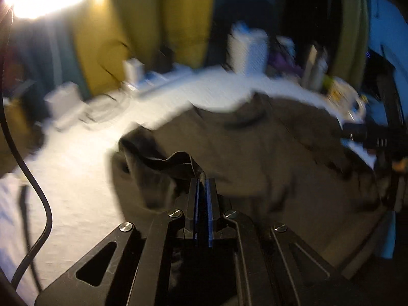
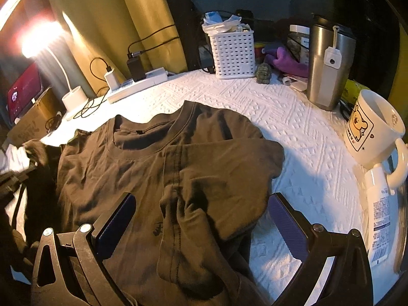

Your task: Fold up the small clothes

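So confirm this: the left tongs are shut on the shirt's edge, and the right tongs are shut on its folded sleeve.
Half wrong. The left tongs are shut on the brown shirt's edge, but the right wrist view shows the right tongs open, their pads on either side of the folded sleeve without pressing it.

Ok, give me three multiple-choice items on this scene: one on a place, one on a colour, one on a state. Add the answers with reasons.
1. Where is the mug?
A. at the table's right edge, by the tumbler
B. on the shirt
C. inside the basket

2. What colour is the basket?
A. red
B. white
C. black

3. How is the left gripper?
A. open above the table
B. shut on nothing
C. shut on a shirt edge

Answers: 1 A, the mug stands on the white cloth right of the shirt, near the tumbler. 2 B, its slotted walls are white. 3 C, dark fabric is pinched between its closed fingers in the left wrist view.
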